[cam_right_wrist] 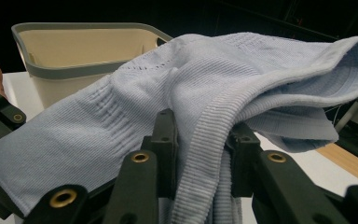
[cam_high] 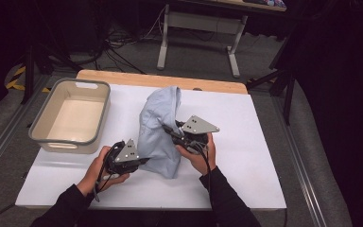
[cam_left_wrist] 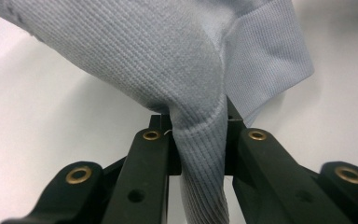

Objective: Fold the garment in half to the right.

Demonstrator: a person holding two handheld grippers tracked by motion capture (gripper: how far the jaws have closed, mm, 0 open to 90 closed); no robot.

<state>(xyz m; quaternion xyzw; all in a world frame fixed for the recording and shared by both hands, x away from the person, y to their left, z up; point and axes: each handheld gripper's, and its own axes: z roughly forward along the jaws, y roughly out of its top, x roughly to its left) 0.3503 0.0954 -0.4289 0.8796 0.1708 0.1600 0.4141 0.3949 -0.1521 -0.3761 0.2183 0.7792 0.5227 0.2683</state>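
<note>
So closest to the camera you've got two hands, each with one gripper. The left gripper (cam_high: pixel 144 160) sits just off the near-left corner of the cloth (cam_high: pixel 158 125), jaws clamped on a bunched fold of it. In the left gripper view that fold (cam_left_wrist: pixel 200 154) runs straight down between the two black jaws, squeezed tight. The right gripper (cam_high: pixel 166 129) is at the cloth's right edge, a bit higher up, and it's pinching a ribbed hem, which you can see pressed between its jaws in the right gripper view (cam_right_wrist: pixel 200 154). So both are closed on the same piece.

There's just one cloth, and it's pale blue-grey knit, fine ribbing all over, with a thicker ribbed band along one edge and a small patch of open-pattern stitching. It looks soft and rumpled, folded over itself rather than laid flat. Its near end rests on the white table (cam_high: pixel 246 142), in the middle of it, and the rest is held up in a tall hump. The long axis runs from the near side away toward the far edge, with the far tip peaking highest.

One tub (cam_high: pixel 40 124), beige with a grey rim, sits left of the cloth, apart from it. Past the cloth, a strip of bare wood (cam_high: pixel 123 78) shows along the table's far edge.
</note>
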